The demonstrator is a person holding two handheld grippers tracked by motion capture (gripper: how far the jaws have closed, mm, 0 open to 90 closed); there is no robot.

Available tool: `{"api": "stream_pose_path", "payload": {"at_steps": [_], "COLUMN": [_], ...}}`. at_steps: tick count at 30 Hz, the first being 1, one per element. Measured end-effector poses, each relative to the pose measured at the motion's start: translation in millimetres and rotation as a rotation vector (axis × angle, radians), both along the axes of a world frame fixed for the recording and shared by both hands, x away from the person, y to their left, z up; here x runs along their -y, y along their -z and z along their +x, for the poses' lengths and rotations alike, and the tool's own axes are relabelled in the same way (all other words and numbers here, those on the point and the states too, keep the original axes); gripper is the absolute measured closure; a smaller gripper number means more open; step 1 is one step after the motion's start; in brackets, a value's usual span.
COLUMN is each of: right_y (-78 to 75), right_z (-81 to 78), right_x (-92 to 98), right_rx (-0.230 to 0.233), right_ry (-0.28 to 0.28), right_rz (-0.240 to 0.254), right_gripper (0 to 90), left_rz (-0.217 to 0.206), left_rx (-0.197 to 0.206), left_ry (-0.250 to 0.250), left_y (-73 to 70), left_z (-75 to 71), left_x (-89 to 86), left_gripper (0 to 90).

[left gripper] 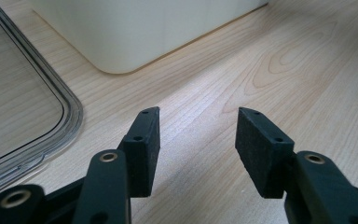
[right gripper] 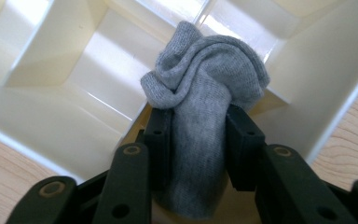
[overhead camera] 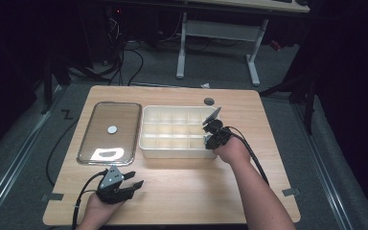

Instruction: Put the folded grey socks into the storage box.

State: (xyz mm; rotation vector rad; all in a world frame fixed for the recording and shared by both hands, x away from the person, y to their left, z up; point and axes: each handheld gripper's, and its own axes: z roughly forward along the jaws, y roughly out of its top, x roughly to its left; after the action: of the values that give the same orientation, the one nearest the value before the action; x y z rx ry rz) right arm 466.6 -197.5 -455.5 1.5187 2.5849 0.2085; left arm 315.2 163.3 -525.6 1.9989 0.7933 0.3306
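Observation:
A cream box (overhead camera: 146, 130) split into several compartments stands mid-table. My right gripper (overhead camera: 212, 132) hovers at its right end, over the compartments. In the right gripper view that gripper (right gripper: 198, 114) is shut on a rolled grey sock (right gripper: 207, 79), whose bunched end sticks out past the pads above a compartment wall (right gripper: 51, 116). My left gripper (overhead camera: 130, 184) rests low near the table's front left and stands open. Between its jaws (left gripper: 198, 116) there is only bare wood. The box's rounded corner (left gripper: 121, 46) lies ahead of it.
A clear lid (overhead camera: 109, 117) with a small white disc (overhead camera: 112, 129) on it lies left of the box; its rim (left gripper: 70, 116) is close to the left gripper. A grey round spot (overhead camera: 209, 101) marks the table behind the box. Bare wood runs along the front.

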Motion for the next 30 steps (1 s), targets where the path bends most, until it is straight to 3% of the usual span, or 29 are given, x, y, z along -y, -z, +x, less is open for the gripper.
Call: {"api": "stream_pose_path", "payload": {"at_steps": [3,8,11,12,13,14,15,17,22,30], "right_y": [-3.2,-16.8,-26.0,-29.4,-34.6,-34.6,-36.7,-36.0,-24.2,2.3], "right_z": [-0.8,-5.3,-7.3,-7.9,-8.5,-8.5,-9.1,-8.9,-5.4,1.3], "right_x": [2.8,8.7,13.7,15.0,17.3,17.3,17.1,13.9,9.8,1.5], "right_rx": [0.011,0.027,0.060,0.066,0.077,0.077,0.073,0.061,0.024,-0.007], "right_ry": [0.002,0.032,0.032,0.032,0.030,0.030,0.022,0.006,0.034,0.024], "right_rz": [0.009,0.067,0.096,0.105,0.130,0.130,0.132,0.085,0.053,-0.001], "right_gripper": [61.4,60.7,60.5,61.9,72.5,72.5,77.9,89.3,90.0,90.0], "left_rz": [-0.003,0.002,0.001,0.001,0.004,0.004,0.004,0.003,0.006,0.003], "left_rx": [0.000,-0.004,-0.004,-0.004,-0.003,-0.003,-0.003,-0.005,-0.002,-0.004], "left_ry": [0.001,0.007,0.006,0.006,0.007,0.007,0.006,0.006,0.008,0.005], "left_y": [-0.1,0.1,0.7,0.6,0.6,0.6,0.7,0.7,0.8,1.0], "left_z": [-0.1,0.5,0.9,0.9,0.7,0.7,0.8,0.7,0.7,1.3], "left_x": [0.1,0.5,1.3,1.4,1.4,1.4,1.5,1.6,1.4,0.8], "left_gripper": [50.8,50.8,50.9,50.9,50.9,50.9,50.9,50.9,50.9,50.9]}}
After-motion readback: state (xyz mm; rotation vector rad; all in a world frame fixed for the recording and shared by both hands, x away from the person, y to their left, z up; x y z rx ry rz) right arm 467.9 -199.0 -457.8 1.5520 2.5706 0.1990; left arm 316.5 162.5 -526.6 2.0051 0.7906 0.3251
